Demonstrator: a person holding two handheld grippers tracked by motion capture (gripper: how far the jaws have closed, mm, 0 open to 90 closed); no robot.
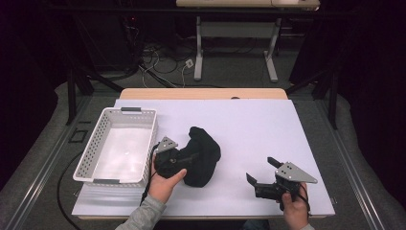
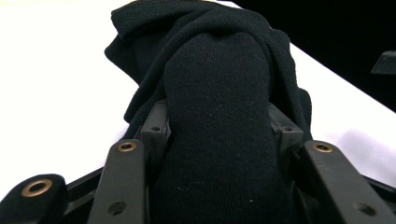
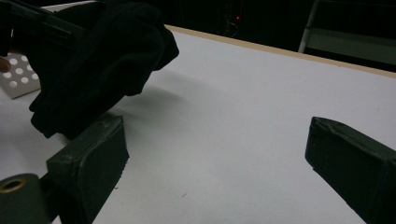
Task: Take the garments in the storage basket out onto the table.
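A bundled black cloth (image 1: 205,146) lies near the middle of the white table top (image 1: 249,124). My left gripper (image 1: 190,159) is shut on its near left side, jaws buried in the fabric. In the left gripper view the cloth (image 2: 219,88) bulges up between the two fingers (image 2: 156,128), which press on it from both sides. My right gripper (image 1: 261,168) rests low at the front right, apart from the cloth, its jaws wide open with nothing between them. In the right gripper view the pads (image 3: 91,158) frame bare table, and the cloth (image 3: 102,56) sits at the upper left.
A white perforated basket (image 1: 93,146) stands at the table's left side, just beside my left hand; its holed wall (image 3: 16,74) shows behind the cloth. Beyond the far table edge are cables and another table's legs (image 1: 198,48) on the floor.
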